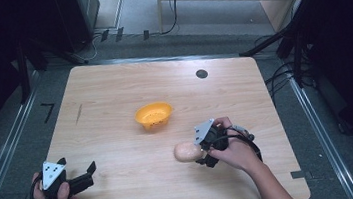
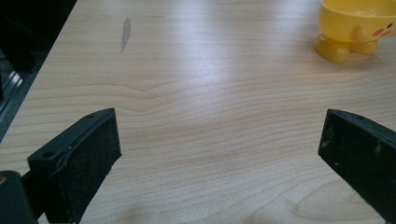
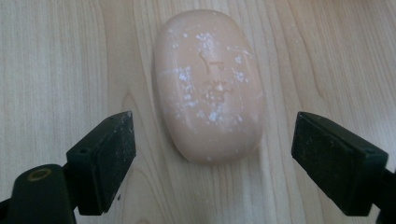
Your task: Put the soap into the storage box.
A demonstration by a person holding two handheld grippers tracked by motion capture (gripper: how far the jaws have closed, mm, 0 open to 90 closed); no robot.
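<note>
Jaws of the right gripper stand released, one on each side of the soap, not touching it. Soap lies flat on the table, near the yellow bowl. Better to center the jaws, then close gently. Left gripper is released too, well apart from the soap.

- Soap bar: pale peach-pink, flecked with white, at 5 o'clock from the bowl.
- Bowl: yellow-orange, dark specks inside, a pink cheek spot outside.
- Table: light wood grain.
- Both grippers' jaws: black.
</note>
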